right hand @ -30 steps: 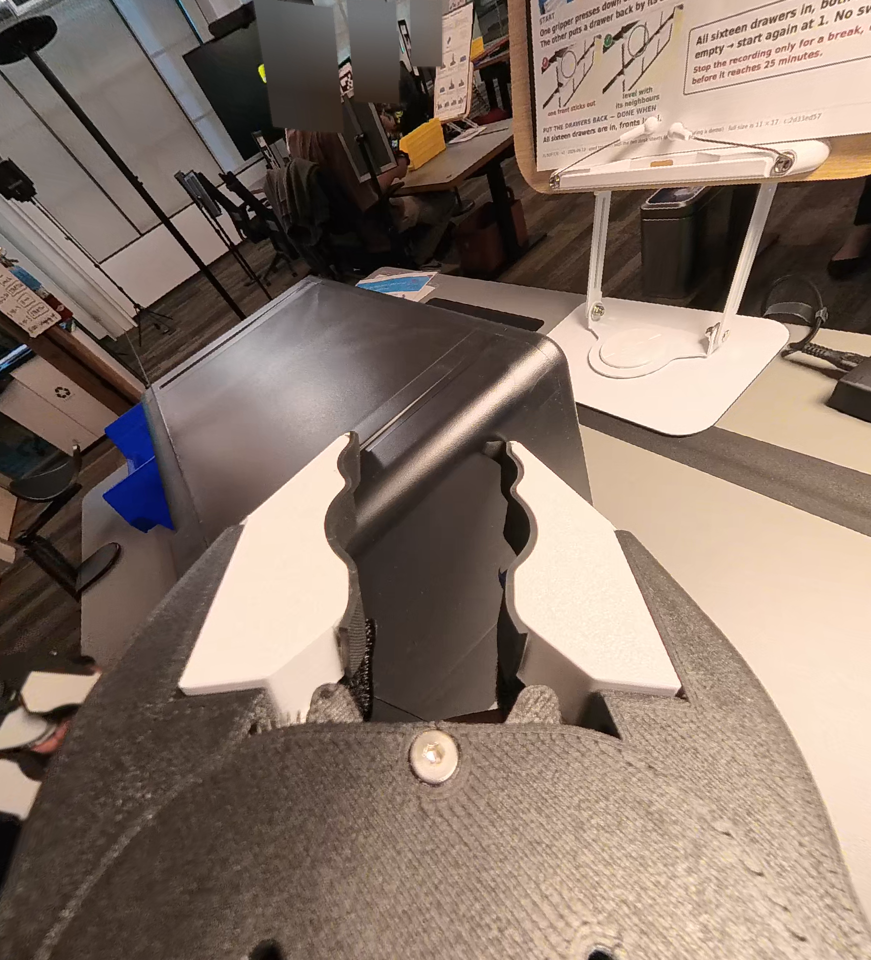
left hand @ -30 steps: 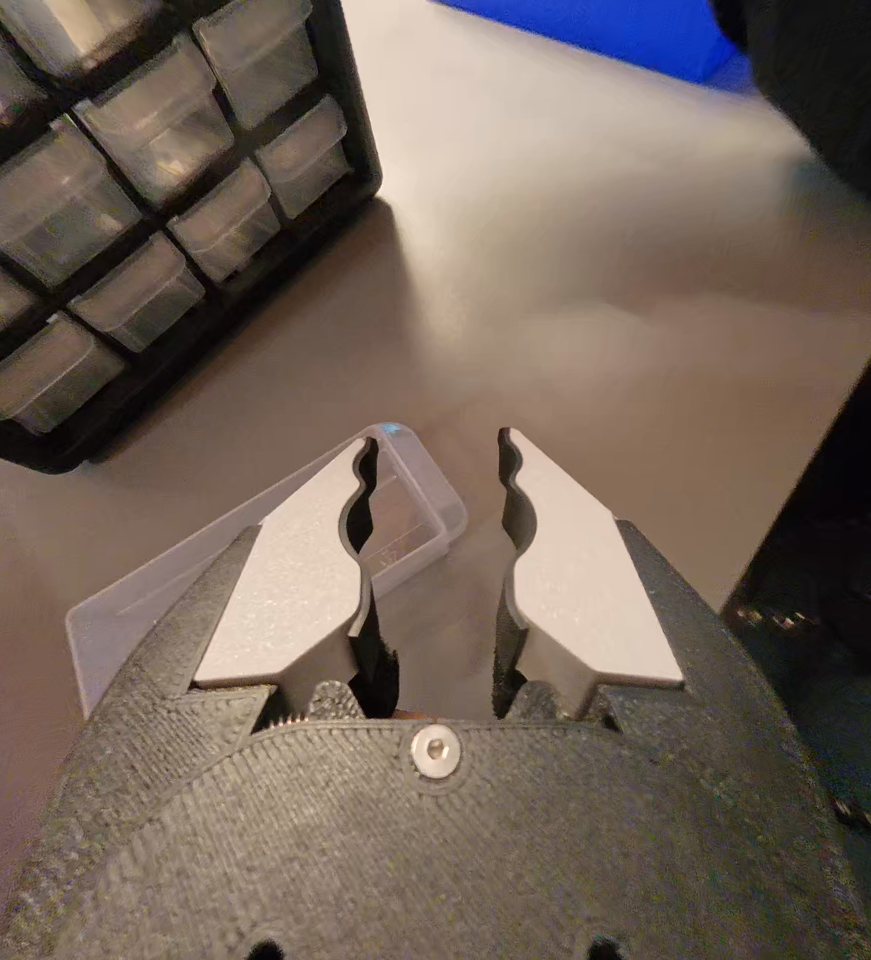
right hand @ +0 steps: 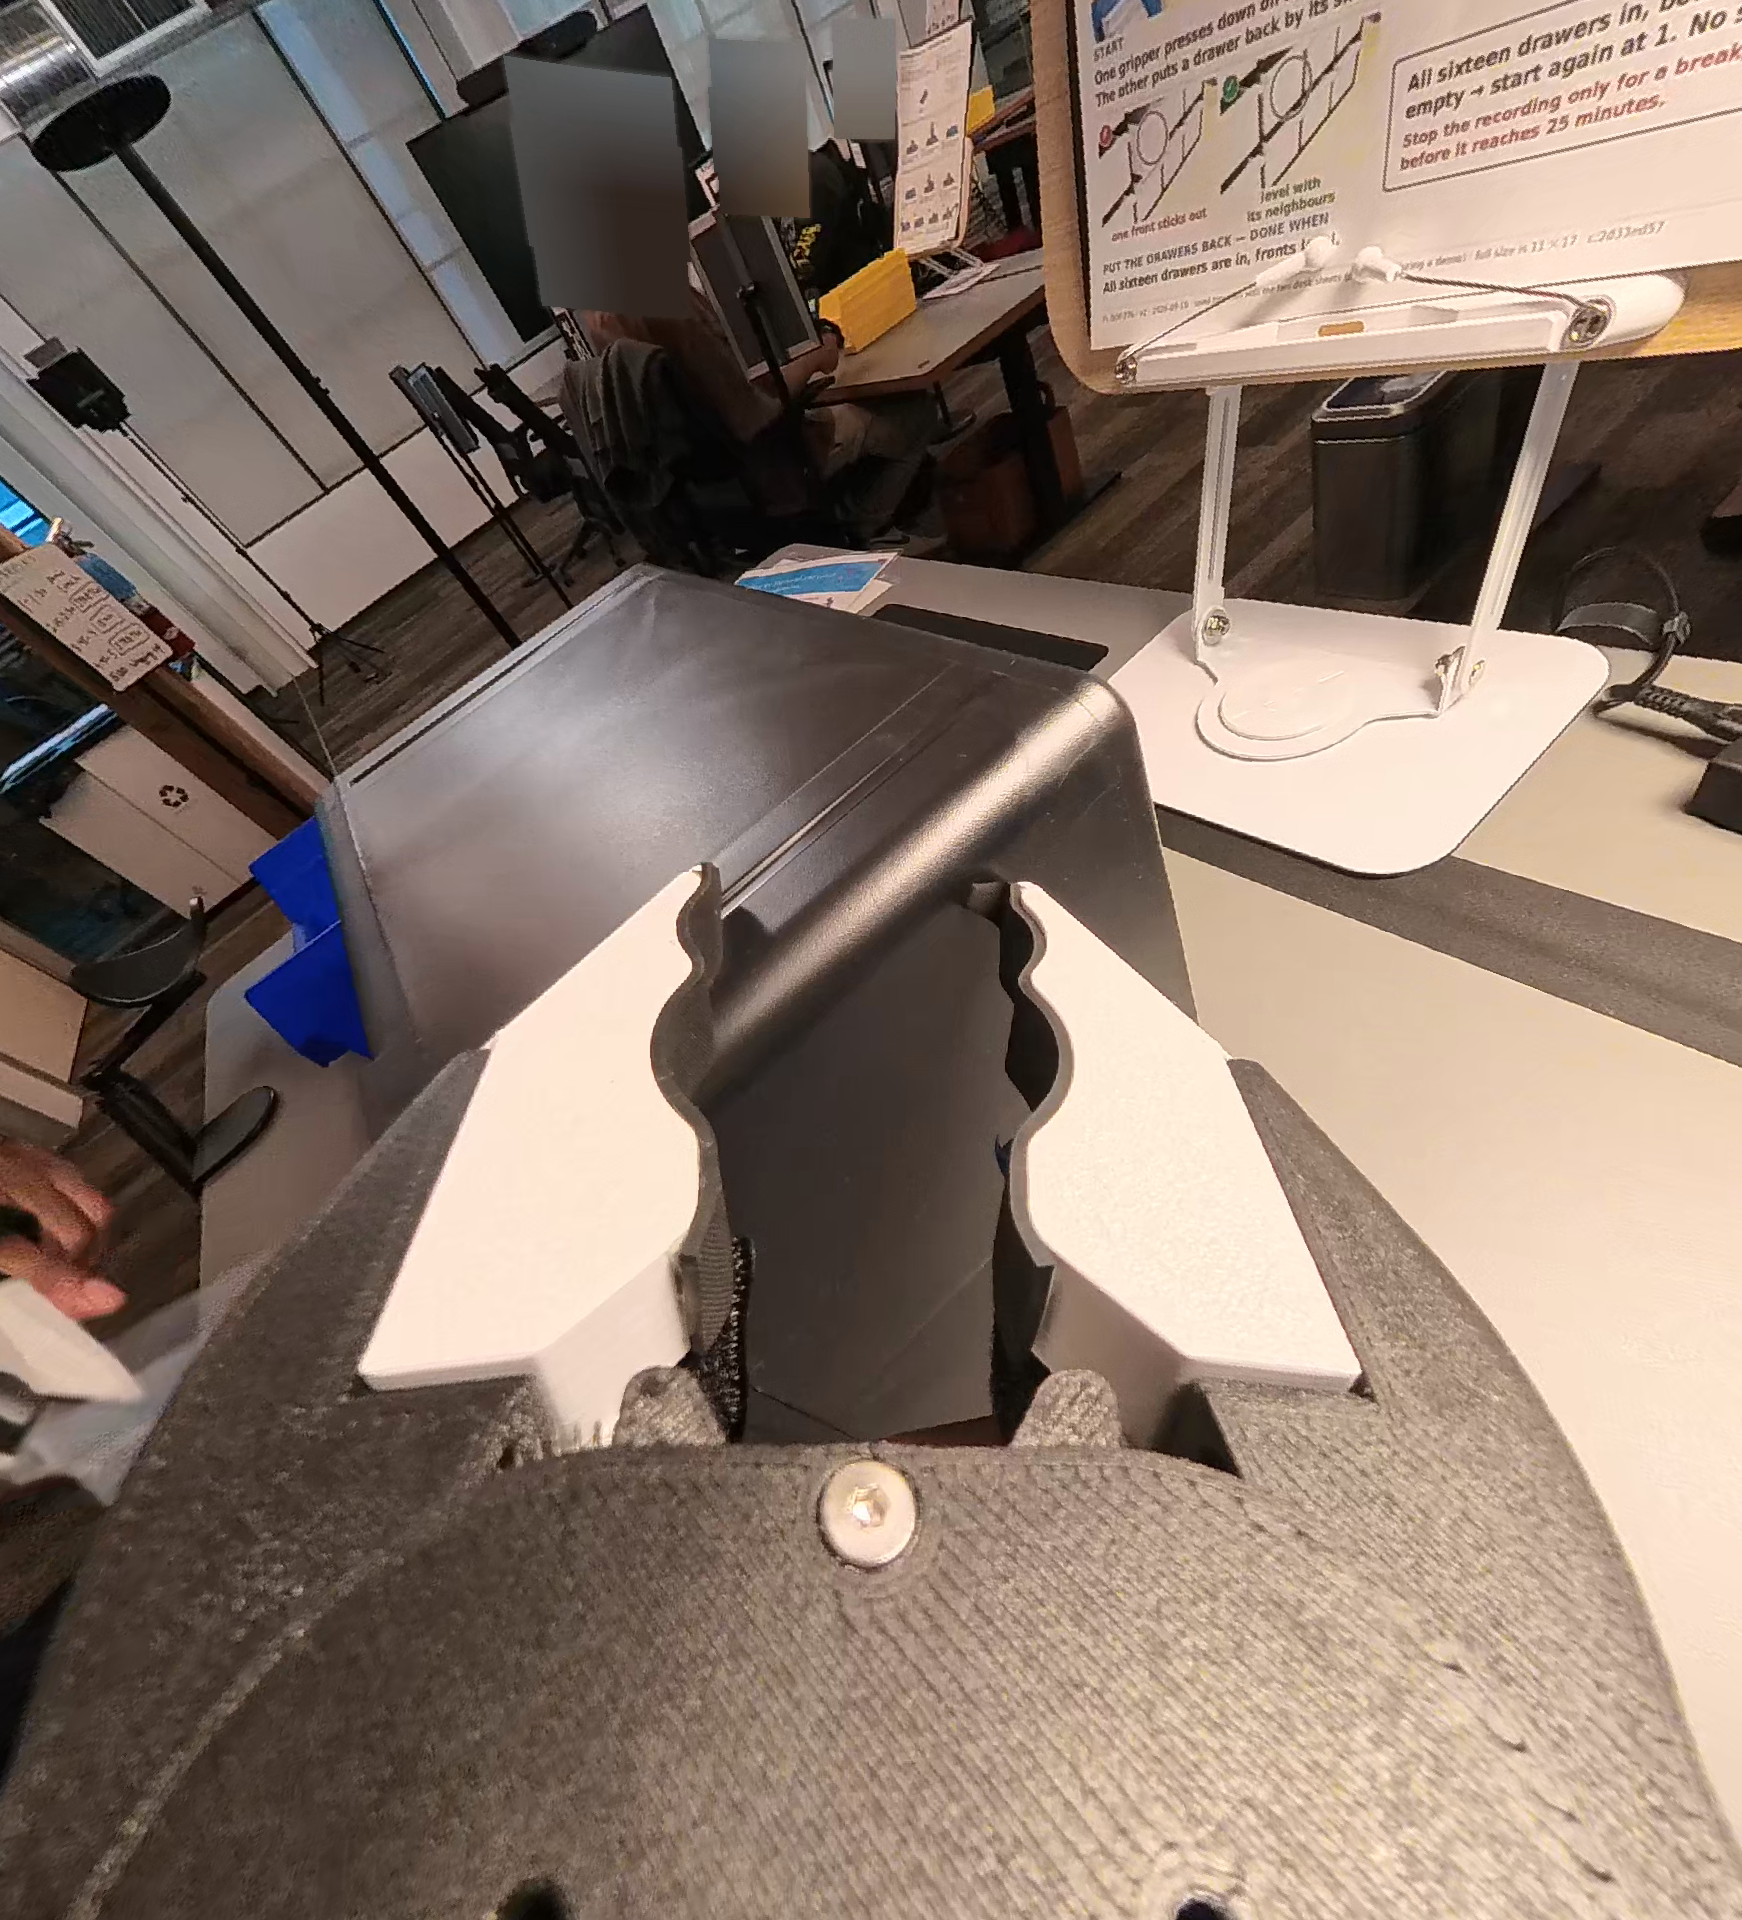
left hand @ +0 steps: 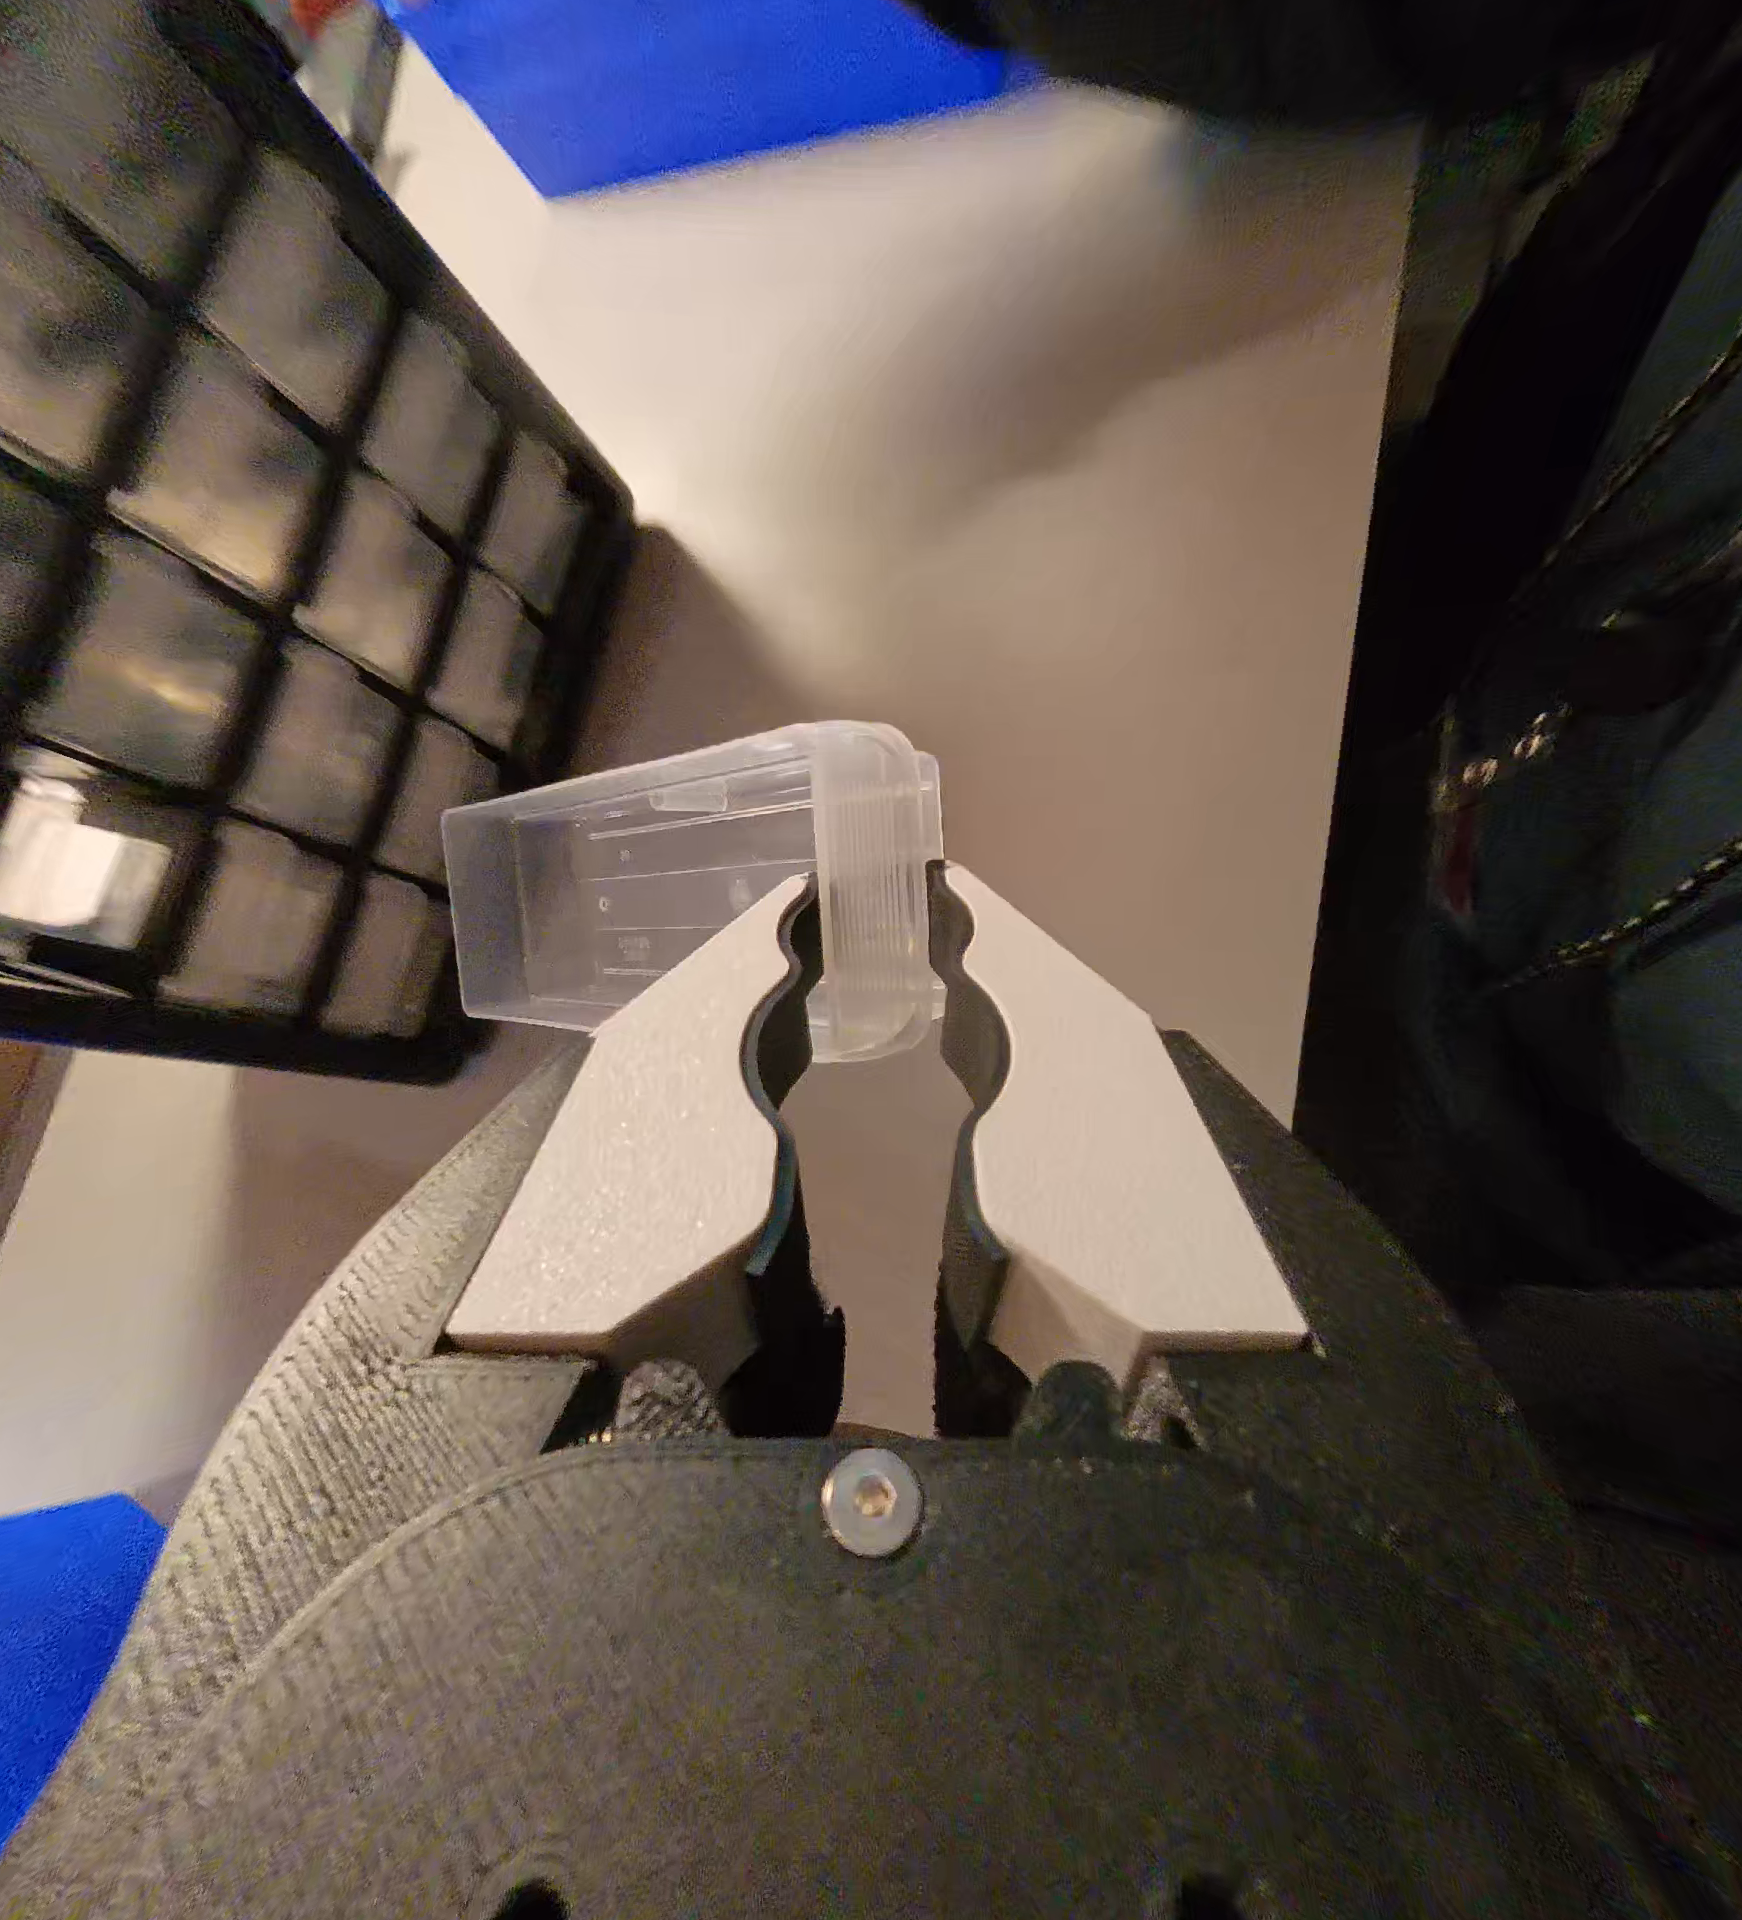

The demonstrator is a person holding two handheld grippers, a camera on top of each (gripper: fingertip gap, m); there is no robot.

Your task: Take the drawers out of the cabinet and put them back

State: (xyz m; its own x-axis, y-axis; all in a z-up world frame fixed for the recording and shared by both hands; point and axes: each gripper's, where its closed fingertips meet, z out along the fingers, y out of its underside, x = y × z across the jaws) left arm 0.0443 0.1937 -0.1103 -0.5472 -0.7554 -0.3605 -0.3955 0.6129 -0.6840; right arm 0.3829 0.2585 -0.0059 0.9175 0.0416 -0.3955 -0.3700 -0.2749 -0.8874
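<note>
Left wrist view is dim and warm-toned. The cabinet is smeared by motion blur, grid lines soft, pale glints on its drawer fronts. The clear drawer is sharp, with faint highlights on its ribbed front. The table carries soft shadows, brightest in its middle. Right side is near-black with little detail. Right wrist view is bright, evenly lit from overhead and from windows at far left. The cabinet top shows a dull sheen, no hard glare. Background is fairly sharp. Strong wide-angle bending at the edges: poles and the stand lean. Grey mosaic patches sit up top.
</note>
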